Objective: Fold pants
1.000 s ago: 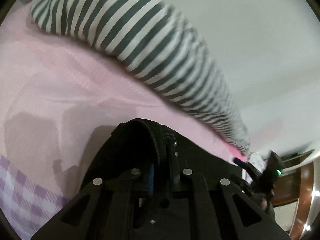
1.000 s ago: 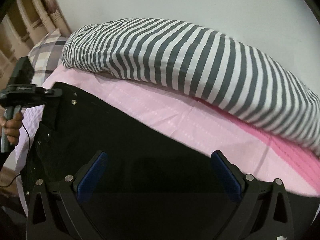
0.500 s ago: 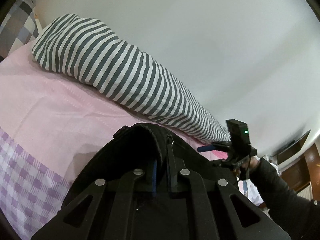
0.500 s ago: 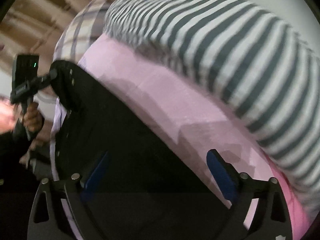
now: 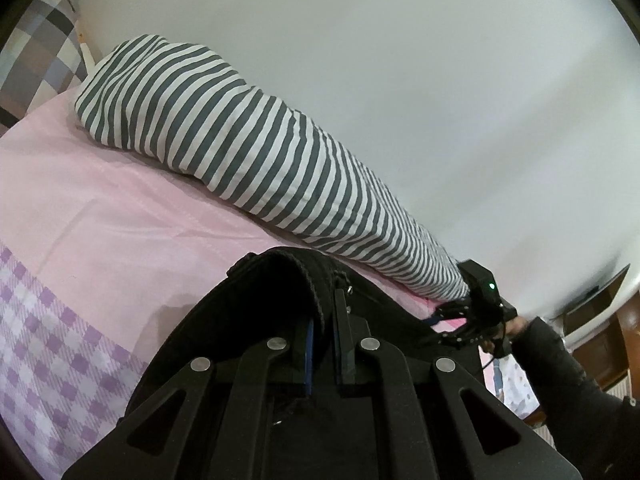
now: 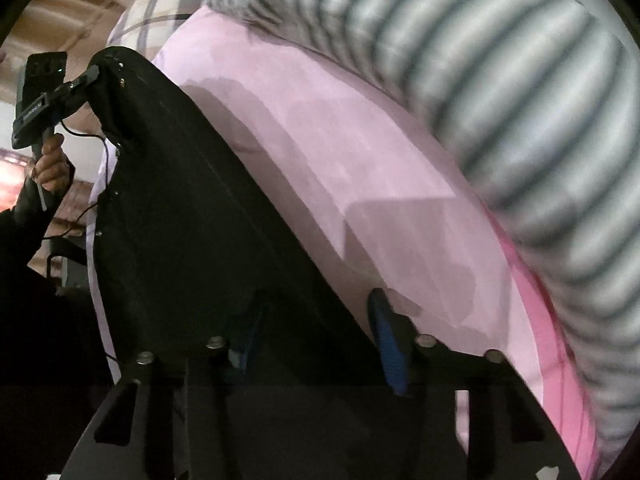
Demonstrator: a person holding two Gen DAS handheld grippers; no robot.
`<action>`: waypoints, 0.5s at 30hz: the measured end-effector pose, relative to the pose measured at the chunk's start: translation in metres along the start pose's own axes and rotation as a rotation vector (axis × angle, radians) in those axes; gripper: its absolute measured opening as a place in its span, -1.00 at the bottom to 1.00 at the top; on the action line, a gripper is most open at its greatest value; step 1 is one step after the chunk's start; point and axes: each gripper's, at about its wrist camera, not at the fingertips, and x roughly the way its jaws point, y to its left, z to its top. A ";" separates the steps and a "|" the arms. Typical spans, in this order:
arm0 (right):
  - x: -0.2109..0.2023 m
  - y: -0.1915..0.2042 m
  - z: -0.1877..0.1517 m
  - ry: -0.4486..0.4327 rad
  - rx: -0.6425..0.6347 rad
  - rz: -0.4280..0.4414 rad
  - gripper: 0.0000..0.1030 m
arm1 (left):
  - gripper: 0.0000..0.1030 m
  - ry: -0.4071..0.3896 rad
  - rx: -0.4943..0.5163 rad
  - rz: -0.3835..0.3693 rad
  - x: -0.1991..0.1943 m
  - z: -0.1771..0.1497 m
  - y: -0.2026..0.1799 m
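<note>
Black pants (image 5: 256, 320) lie on the pink bed sheet (image 5: 100, 216). My left gripper (image 5: 325, 320) is shut on a raised waistband fold of the pants, held above the sheet. In the right wrist view the pants (image 6: 192, 208) stretch from that held corner down to my right gripper (image 6: 316, 320). Its blue pads (image 6: 386, 328) stand apart, half closed around the pants' edge, with cloth between them. The left gripper shows in the right wrist view (image 6: 86, 78), and the right gripper shows in the left wrist view (image 5: 448, 314).
A long grey-and-white striped bolster (image 5: 260, 160) lies along the white wall (image 5: 400, 60) behind the pants. A checked pillow (image 5: 36, 52) sits at the head. A purple checked sheet (image 5: 52, 360) covers the near edge. Dark wooden furniture (image 5: 600, 312) stands at the far right.
My right gripper has narrowed from wide open and moved onto the pants' edge near the sheet. My left gripper has lifted the waistband higher and tilted up.
</note>
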 end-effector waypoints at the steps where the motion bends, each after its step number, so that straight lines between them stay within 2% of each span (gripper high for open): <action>1: -0.001 -0.002 -0.005 -0.004 0.012 -0.018 -0.48 | -0.86 0.000 -0.002 0.003 0.000 0.000 0.001; 2: -0.001 -0.002 -0.011 -0.006 0.027 -0.034 -0.63 | -0.86 -0.001 -0.002 0.004 0.001 0.000 0.001; 5: -0.007 0.008 -0.023 -0.045 0.044 -0.124 -0.77 | -0.86 0.003 0.002 0.019 0.006 0.002 0.004; 11: -0.031 0.071 -0.047 -0.186 0.073 -0.347 -0.82 | -0.86 -0.010 0.051 0.048 0.001 0.000 0.000; 15: -0.050 0.117 -0.075 -0.284 0.135 -0.441 -0.82 | -0.86 -0.021 0.105 0.046 -0.019 -0.011 -0.009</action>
